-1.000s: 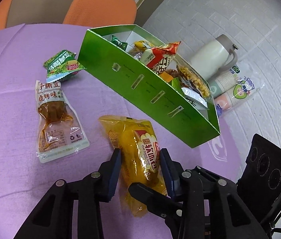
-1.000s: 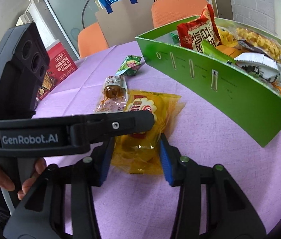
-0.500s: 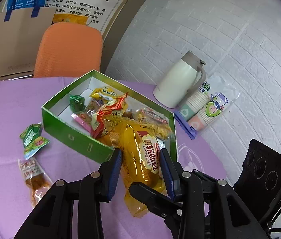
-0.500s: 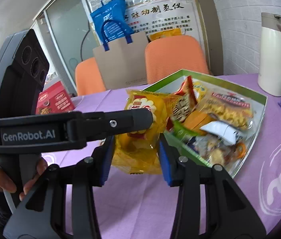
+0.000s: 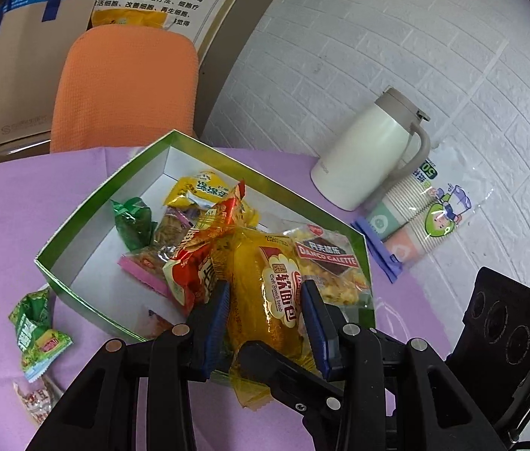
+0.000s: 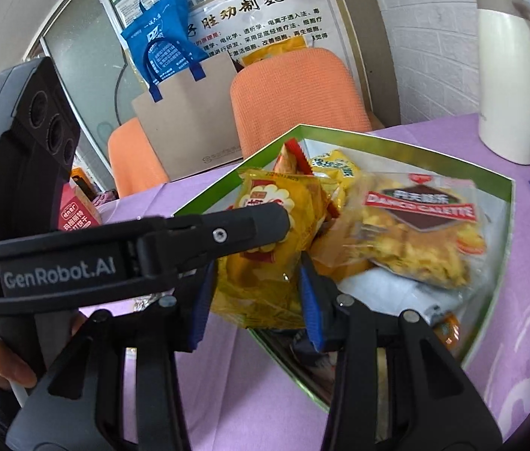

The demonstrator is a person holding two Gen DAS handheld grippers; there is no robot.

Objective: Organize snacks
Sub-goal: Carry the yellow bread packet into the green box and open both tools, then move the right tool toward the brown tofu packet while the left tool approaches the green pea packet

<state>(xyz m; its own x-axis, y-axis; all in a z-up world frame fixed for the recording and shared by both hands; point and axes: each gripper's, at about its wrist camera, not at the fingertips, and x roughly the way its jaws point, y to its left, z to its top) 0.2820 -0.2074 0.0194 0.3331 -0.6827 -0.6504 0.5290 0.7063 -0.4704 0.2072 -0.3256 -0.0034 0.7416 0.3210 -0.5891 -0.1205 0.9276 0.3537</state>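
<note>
The yellow soft-bread pkt (image 5: 265, 300) is clamped by both claws at once: left gripper (image 5: 265, 319) is closed on its lower half, blue pads pressed in on both sides, and right gripper (image 6: 253, 293) is closed on the same pkt from the other end. The pkt is held in the air above the near corner of the green box (image 5: 77, 221), just over the red pkt (image 5: 193, 259) & the Danco Galette bag (image 5: 325, 259) already lying inside.

Step in hand, judged: carry-to-box, nearly done; the drop is not yet made.

Next move, judged: the pkt is to be brought a bit further in over the box's white floor, toward the open patch beside the dark green pkt (image 5: 133, 221), lowered, then both claws parted together so it is not dragged sideways. Contents are piled high, so a low release is called for.

Outside the box, near its left wall, a green snack pkt (image 5: 35, 330) & a clear pkt (image 5: 35, 400) are left on the purple cloth (image 5: 9, 233) — prob. next to be fetched.
</note>
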